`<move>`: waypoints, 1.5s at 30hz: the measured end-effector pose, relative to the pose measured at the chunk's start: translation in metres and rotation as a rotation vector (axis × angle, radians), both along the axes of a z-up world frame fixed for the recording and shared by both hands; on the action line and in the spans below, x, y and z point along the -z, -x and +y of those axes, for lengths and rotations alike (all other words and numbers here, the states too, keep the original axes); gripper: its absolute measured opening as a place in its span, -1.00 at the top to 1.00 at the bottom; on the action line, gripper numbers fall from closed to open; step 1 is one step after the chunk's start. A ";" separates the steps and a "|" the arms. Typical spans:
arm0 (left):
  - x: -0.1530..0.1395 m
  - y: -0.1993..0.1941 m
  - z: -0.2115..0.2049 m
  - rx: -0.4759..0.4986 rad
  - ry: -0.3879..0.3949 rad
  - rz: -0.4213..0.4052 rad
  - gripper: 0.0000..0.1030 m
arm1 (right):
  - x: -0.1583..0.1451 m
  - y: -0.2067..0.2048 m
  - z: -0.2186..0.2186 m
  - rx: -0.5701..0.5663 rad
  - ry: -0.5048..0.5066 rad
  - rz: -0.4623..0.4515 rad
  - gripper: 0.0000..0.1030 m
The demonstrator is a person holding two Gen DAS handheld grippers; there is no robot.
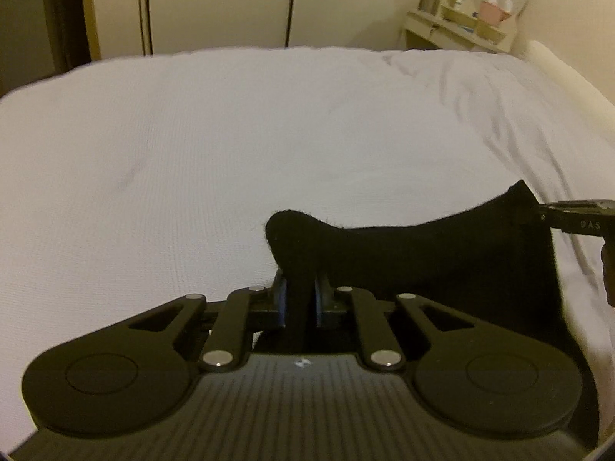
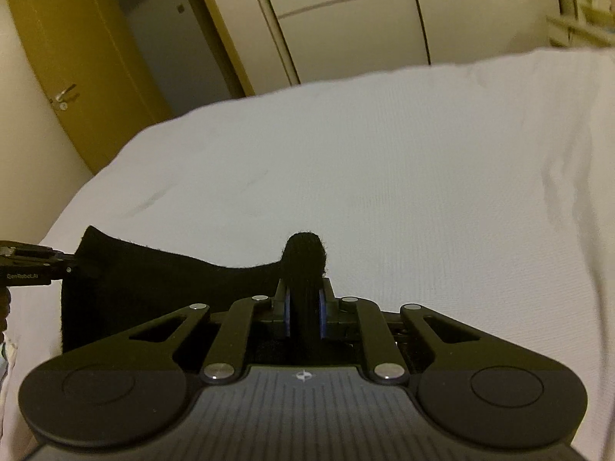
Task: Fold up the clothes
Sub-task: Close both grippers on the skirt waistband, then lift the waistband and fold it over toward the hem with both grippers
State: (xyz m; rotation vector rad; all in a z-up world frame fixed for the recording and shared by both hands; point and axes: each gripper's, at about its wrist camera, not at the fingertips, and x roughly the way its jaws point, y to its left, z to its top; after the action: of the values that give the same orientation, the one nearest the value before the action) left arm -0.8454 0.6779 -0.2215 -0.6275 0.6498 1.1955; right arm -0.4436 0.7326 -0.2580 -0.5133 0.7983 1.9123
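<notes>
A black garment [image 1: 442, 257] hangs stretched between my two grippers above the white bed [image 1: 192, 146]. My left gripper [image 1: 300, 299] is shut on one top corner, and a bunch of black cloth sticks up past its blue pads. The right gripper [image 1: 557, 217] shows at the right edge of the left wrist view, pinching the other corner. In the right wrist view my right gripper [image 2: 303, 307] is shut on the black garment [image 2: 153, 280], and the left gripper [image 2: 57, 259] holds the far corner at the left edge. The garment's lower part is hidden behind the gripper bodies.
The white bed sheet [image 2: 384, 173] is smooth in the middle and wrinkled at the right [image 1: 480, 96]. Cream wardrobe doors [image 1: 219, 11] stand beyond the bed. A small shelf with bottles [image 1: 469, 15] sits at the back right. A yellow-brown door [image 2: 65, 57] stands open at the left.
</notes>
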 end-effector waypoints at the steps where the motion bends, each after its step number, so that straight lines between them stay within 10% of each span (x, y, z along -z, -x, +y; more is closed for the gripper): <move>1: -0.006 -0.001 -0.008 0.004 -0.012 -0.002 0.81 | -0.008 0.000 -0.008 0.001 -0.022 -0.003 0.75; 9: -0.034 0.006 -0.137 0.082 -0.081 -0.059 0.75 | -0.048 -0.014 -0.141 -0.105 -0.207 -0.079 0.75; 15: 0.027 0.001 -0.255 0.098 0.174 0.027 0.55 | 0.010 -0.015 -0.248 -0.162 0.122 -0.312 0.44; 21: 0.051 0.018 -0.281 -0.079 0.287 -0.182 0.36 | 0.034 -0.040 -0.295 0.018 0.365 -0.131 0.42; 30: 0.077 0.048 -0.250 -0.409 0.345 -0.553 0.02 | 0.050 -0.075 -0.231 0.321 0.407 0.309 0.08; 37: 0.113 0.055 -0.253 -0.541 0.419 -0.714 -0.07 | 0.086 -0.058 -0.194 0.353 0.471 0.443 -0.01; 39: 0.119 0.057 -0.252 -0.562 0.427 -0.759 -0.01 | 0.090 -0.053 -0.187 0.348 0.481 0.446 -0.03; 41: 0.116 0.055 -0.246 -0.539 0.413 -0.731 0.55 | 0.087 -0.045 -0.195 0.307 0.470 0.414 0.59; 42: 0.114 0.054 -0.242 -0.523 0.404 -0.710 0.72 | 0.084 -0.040 -0.197 0.279 0.456 0.389 0.60; 45: 0.091 0.053 -0.239 -0.435 0.326 -0.641 0.77 | 0.065 -0.047 -0.223 0.256 0.397 0.440 0.72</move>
State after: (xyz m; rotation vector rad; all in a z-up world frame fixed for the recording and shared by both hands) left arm -0.8984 0.4389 -0.3125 -1.4082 0.1564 1.1941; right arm -0.3964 0.5092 -0.3232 -0.2056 1.4741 1.6488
